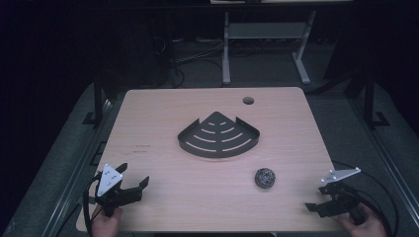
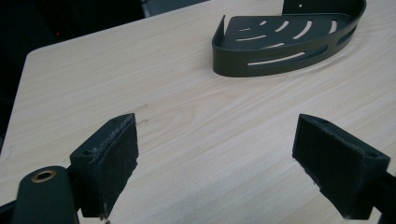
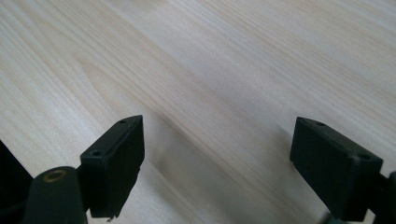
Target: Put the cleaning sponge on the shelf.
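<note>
Shelf [image 2: 289,42] cut by top edge; hands [image 1: 105,224] cropped at bottom.

Pale wooden table [image 1: 163,173] with rounded corners. Pierced by a round hole [image 1: 248,100] at 1 o'clock of its top. Bears small dark marks [image 1: 142,148] at 9 o'clock, perhaps print, too small to read. Beyond, at 12 o'clock, white stand legs [image 1: 226,54] on grey floor [image 1: 346,113], with loose cables [image 1: 197,61] at 11 o'clock.

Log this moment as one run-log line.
left hand-held gripper: open, empty | right hand-held gripper: open, empty | steel wool ball: on table, untouched | corner shelf basket: mid-table, empty
</note>
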The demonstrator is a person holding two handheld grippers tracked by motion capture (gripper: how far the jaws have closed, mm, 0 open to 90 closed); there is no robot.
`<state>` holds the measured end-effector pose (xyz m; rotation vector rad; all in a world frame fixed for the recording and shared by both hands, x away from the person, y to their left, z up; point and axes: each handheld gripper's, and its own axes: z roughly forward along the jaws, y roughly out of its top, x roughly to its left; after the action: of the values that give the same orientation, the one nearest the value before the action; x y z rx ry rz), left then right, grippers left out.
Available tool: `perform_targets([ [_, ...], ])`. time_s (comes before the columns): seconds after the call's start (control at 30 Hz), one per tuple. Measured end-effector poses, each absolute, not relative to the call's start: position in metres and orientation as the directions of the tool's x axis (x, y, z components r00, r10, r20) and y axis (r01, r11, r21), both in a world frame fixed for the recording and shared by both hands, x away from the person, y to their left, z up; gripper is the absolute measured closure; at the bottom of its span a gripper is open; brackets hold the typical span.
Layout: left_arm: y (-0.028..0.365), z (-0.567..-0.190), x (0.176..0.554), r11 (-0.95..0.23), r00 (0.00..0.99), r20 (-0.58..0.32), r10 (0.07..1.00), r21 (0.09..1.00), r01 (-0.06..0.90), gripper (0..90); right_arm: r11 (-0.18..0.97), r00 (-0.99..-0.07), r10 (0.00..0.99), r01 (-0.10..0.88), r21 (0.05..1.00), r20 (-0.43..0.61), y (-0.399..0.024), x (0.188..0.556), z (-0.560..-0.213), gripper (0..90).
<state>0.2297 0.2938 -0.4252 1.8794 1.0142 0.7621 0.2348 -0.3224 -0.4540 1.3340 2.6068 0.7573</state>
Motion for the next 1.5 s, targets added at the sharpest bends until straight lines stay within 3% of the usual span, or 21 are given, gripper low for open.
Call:
perform_targets([
  [1.5,0.295,-0.423,0.227,-0.309,0.481,0.119,0.869,0.889,0.339,13.8,0.65,-0.761,0.644,0.598,0.47,0.077,-0.264,0.261,-0.424,16.5],
])
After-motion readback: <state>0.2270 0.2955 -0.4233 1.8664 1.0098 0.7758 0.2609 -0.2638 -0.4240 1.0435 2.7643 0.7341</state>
